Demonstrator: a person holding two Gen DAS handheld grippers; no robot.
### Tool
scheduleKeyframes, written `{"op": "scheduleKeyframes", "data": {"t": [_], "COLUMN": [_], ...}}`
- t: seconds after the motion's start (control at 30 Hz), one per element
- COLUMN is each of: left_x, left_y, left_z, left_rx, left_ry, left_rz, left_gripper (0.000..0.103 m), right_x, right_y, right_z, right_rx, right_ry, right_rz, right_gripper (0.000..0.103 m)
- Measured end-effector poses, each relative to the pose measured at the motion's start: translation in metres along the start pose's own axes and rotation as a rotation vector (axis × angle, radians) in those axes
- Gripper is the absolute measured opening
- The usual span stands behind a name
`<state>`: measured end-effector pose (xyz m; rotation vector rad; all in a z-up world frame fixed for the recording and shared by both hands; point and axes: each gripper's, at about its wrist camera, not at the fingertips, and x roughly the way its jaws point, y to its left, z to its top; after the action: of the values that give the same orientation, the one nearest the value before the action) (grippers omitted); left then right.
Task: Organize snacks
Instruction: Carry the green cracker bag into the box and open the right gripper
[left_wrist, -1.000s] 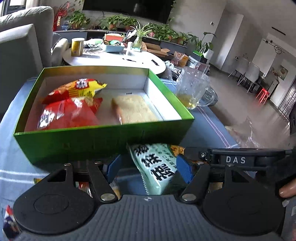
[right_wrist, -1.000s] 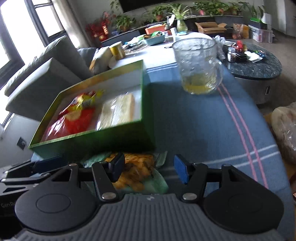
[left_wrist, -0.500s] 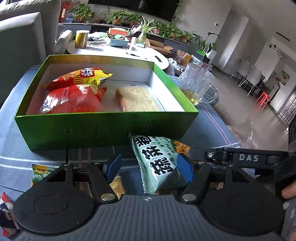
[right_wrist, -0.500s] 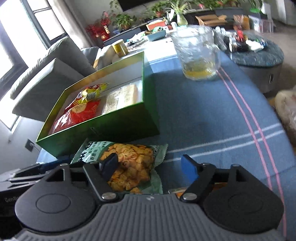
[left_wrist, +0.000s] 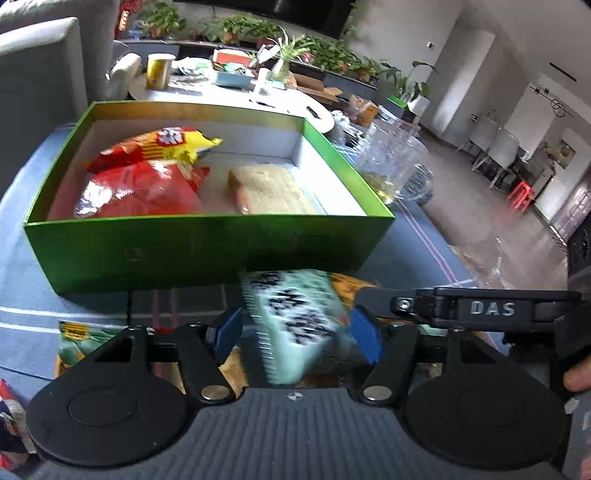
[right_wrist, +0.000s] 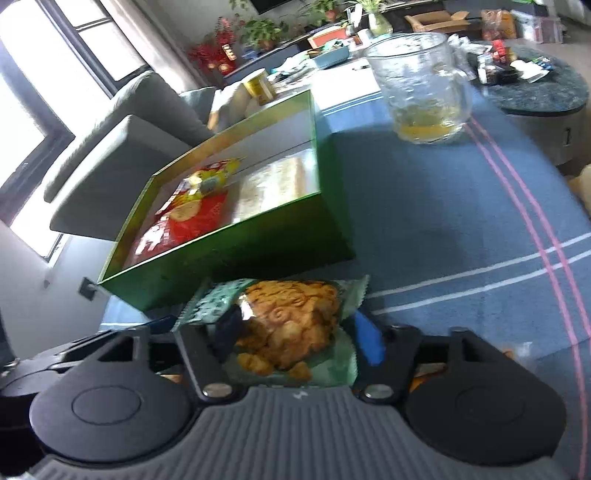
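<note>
A green box (left_wrist: 207, 243) (right_wrist: 236, 258) on the blue tablecloth holds red and yellow snack bags (left_wrist: 144, 173) and a clear-wrapped cake (left_wrist: 269, 192). A mint-green bag of orange snacks (left_wrist: 295, 325) (right_wrist: 291, 325) sits in front of the box, between the fingers of both grippers. My left gripper (left_wrist: 297, 330) is open around its printed side. My right gripper (right_wrist: 297, 332) is closing on it from the right; whether its blue pads (right_wrist: 365, 339) grip the bag does not show. The right gripper's body (left_wrist: 480, 308) shows in the left wrist view.
A glass mug (right_wrist: 424, 88) (left_wrist: 391, 166) with yellow liquid stands right of the box. More snack packets (left_wrist: 74, 343) lie at the lower left. A grey sofa (right_wrist: 122, 147), a cluttered white table (left_wrist: 236, 92) and a dark round table (right_wrist: 535, 92) lie beyond.
Both grippers pulled back and rose a little from the box. The right gripper's fingers narrowed around the mint-green bag, which is now blurred and lifted or shifted.
</note>
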<state>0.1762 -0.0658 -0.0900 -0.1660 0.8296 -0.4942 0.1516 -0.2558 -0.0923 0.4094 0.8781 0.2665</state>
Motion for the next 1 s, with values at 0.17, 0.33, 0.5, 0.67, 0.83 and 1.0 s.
{"op": "scheduleKeyframes", "data": {"t": [0.17, 0.33, 0.5, 0.67, 0.83, 1.0], "left_x": [-0.007, -0.023, -0.04, -0.052, -0.054, -0.04], "left_y": [-0.007, -0.014, -0.017, -0.019, -0.018, -0.008], "left_z": [0.0, 0.001, 0.006, 0.023, 0.05, 0.076], "left_rx": [0.027, 0.047, 0.055, 0.082, 0.107, 0.085], "left_ry": [-0.022, -0.067, -0.114, -0.166, -0.222, -0.225], "left_rz": [-0.001, -0.014, -0.019, 0.0, 0.027, 0.028], "left_gripper": [0.057, 0.058, 0.058, 0.058, 0.059, 0.06], "right_x": [-0.007, -0.027, -0.04, -0.046, -0.038, -0.023], "right_y": [0.007, 0.018, 0.028, 0.04, 0.045, 0.044], "right_z": [-0.001, -0.003, 0.003, 0.015, 0.043, 0.07], "right_rx": [-0.04, -0.075, -0.094, -0.114, -0.114, -0.101], "right_ry": [-0.021, -0.085, -0.125, -0.163, -0.187, -0.196], "right_rz": [-0.002, 0.001, 0.014, 0.028, 0.063, 0.08], "right_gripper": [0.056, 0.056, 0.056, 0.055, 0.056, 0.056]}}
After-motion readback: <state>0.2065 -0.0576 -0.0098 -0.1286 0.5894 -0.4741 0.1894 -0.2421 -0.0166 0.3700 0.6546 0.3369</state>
